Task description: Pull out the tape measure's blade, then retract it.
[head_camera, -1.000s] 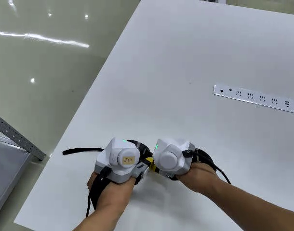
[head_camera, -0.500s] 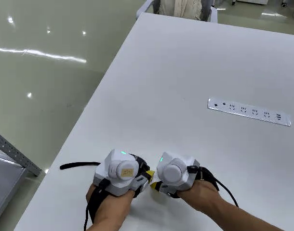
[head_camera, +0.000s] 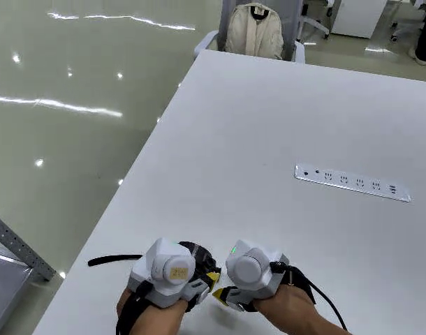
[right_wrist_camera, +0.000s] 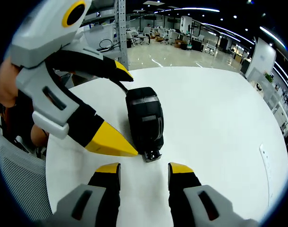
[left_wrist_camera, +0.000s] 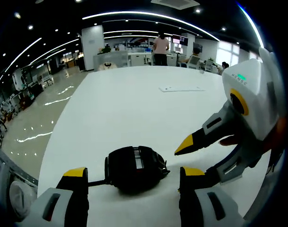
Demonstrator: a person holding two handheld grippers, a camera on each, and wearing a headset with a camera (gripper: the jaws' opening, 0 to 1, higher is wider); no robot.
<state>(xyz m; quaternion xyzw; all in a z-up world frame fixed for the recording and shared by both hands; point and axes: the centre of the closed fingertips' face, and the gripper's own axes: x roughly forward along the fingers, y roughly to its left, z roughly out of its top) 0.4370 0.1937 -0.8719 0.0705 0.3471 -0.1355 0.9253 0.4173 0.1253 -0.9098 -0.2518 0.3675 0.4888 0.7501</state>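
Tape measure [right_wrist_camera: 145, 122] flat on table [right_wrist_camera: 219, 118], blade hook [right_wrist_camera: 151, 155] facing right claw [right_wrist_camera: 144, 168].

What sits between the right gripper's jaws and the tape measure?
Only bare table, in the right gripper view, between the right gripper and the tape measure.

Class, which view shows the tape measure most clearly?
The right gripper view: the black tape measure and its blade hook face the camera. The left gripper view shows its dark side; in the head view, the left gripper and right gripper cover most of it.
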